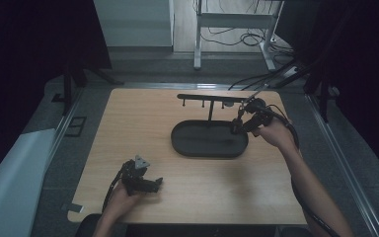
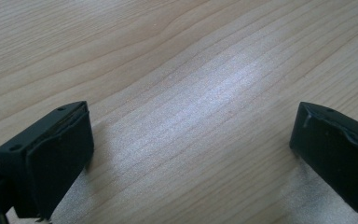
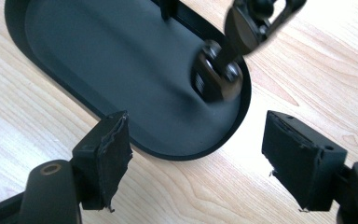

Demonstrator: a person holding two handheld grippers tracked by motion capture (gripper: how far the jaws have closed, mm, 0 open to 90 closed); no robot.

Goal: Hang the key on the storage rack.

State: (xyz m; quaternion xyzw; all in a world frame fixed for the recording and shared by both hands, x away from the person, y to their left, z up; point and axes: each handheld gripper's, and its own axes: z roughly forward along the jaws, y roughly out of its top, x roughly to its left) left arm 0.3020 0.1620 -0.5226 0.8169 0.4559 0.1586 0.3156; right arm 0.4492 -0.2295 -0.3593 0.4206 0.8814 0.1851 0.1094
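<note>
1. One dark, roundish metal piece hangs from a clip over the right end of the black oval tray; in your right tool's view it is blurred, so what it is cannot be told.
2. That tray sits on the far half of the worktop, with a thin post rising from it to a black bar that carries small pegs.
3. Your right tool is by the tray's right end, under the bar's right tip; its jaws stand open with nothing between them, the tray rim and bare wood showing in the gap.
4. Your left tool lies low on the near left of the worktop, well apart from the tray, jaws spread wide over bare wood and holding nothing.
</note>
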